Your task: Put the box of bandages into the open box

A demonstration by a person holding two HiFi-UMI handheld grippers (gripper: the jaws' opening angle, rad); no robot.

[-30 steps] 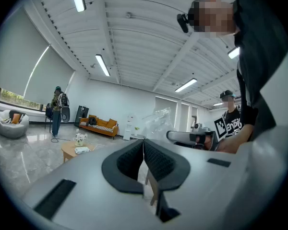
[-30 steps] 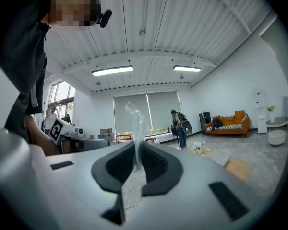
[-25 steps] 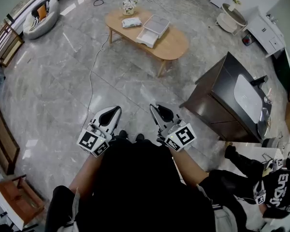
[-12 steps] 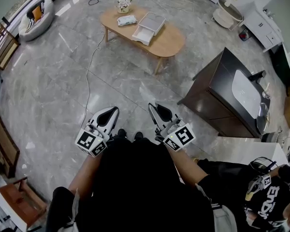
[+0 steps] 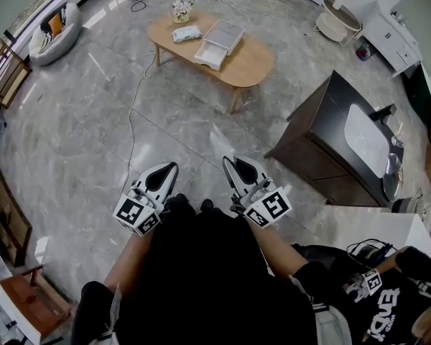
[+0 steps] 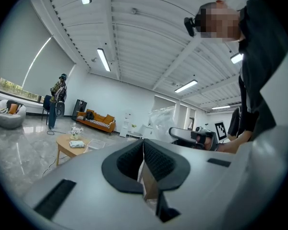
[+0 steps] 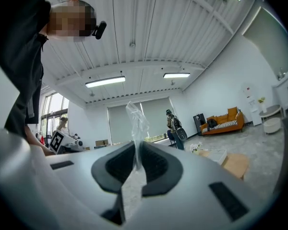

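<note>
The box of bandages, a small pale packet, lies on the oval wooden table far ahead, next to the open white box. The packet and the open box also show small in the left gripper view. Both grippers are held close to my body, far from the table. My left gripper has its jaws together with nothing seen between them. My right gripper is shut, and a strip of clear plastic stands up from between its pads.
A vase of flowers stands at the table's far end. A dark cabinet is at the right, and a cable trails across the grey marble floor. Another person crouches at the lower right. A white beanbag seat sits at the far left.
The table sits slightly higher and further left in the head view. The person at the lower right has shifted. Both grippers stay by my body, jaws unchanged.
</note>
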